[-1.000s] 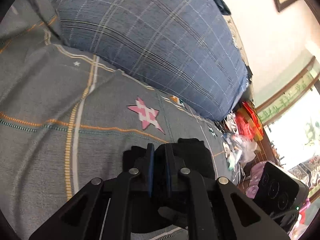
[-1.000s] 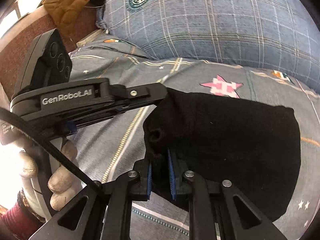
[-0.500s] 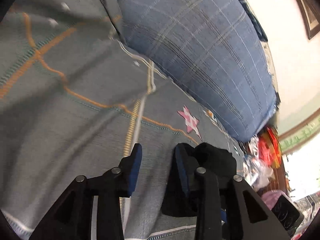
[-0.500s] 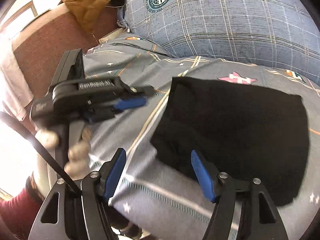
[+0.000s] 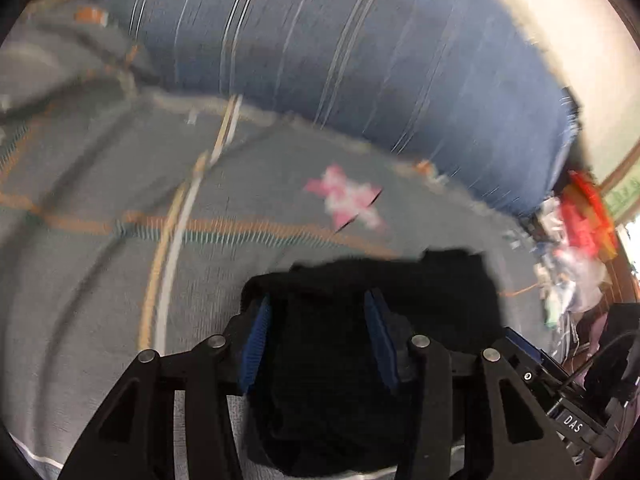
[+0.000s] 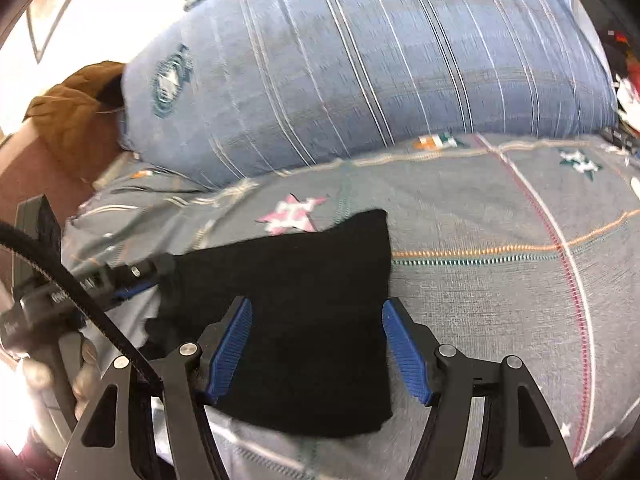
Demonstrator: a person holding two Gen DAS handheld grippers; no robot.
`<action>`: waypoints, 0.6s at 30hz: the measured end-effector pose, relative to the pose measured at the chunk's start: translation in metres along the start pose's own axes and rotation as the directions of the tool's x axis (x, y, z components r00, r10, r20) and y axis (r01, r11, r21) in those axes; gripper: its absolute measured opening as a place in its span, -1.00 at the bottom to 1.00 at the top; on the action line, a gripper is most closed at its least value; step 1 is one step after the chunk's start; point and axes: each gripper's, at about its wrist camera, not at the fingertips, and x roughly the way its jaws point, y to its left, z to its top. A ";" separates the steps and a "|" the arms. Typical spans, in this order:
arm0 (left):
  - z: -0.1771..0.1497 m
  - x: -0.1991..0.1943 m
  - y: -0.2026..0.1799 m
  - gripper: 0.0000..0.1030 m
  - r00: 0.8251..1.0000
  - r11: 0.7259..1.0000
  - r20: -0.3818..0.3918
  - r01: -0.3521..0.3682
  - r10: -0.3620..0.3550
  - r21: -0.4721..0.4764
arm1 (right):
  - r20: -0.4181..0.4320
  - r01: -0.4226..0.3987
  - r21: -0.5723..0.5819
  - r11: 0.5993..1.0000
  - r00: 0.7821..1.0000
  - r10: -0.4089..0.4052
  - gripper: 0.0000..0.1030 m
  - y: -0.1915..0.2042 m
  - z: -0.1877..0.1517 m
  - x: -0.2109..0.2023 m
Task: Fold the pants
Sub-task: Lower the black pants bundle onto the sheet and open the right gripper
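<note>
A: Where are the pants point(image 6: 304, 320)?
B: Folded black, flat on the grey bed cover point(image 6: 500, 320), near the blue pillow point(image 6: 360, 72); open cover to their right.
A: Jaws?
B: Right gripper point(image 6: 316, 344) spread above them; left gripper point(image 5: 318, 340) opening, cloth between but unpinched (a second ago both pinched it).
A: Writing?
B: "DAS" on the right gripper's body.
</note>
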 end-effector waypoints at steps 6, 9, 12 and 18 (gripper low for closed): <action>-0.020 -0.002 0.026 0.57 0.999 0.998 0.041 -0.019 0.021 -0.061 | -0.045 0.028 0.051 0.998 0.999 -0.025 0.71 -0.015 -0.014 0.023; -0.024 -0.014 0.032 0.57 0.999 0.997 0.047 0.005 -0.001 -0.081 | -0.037 0.038 0.074 0.997 0.999 -0.035 0.75 -0.020 -0.013 0.016; -0.029 -0.034 0.026 0.57 0.993 0.998 0.095 -0.062 0.065 -0.029 | 0.019 0.082 0.053 0.995 0.996 -0.083 0.75 -0.015 -0.009 -0.005; -0.047 -0.034 0.030 0.57 0.992 0.993 0.054 -0.113 0.114 -0.023 | 0.063 0.067 0.056 0.996 0.996 -0.070 0.75 -0.007 0.000 -0.023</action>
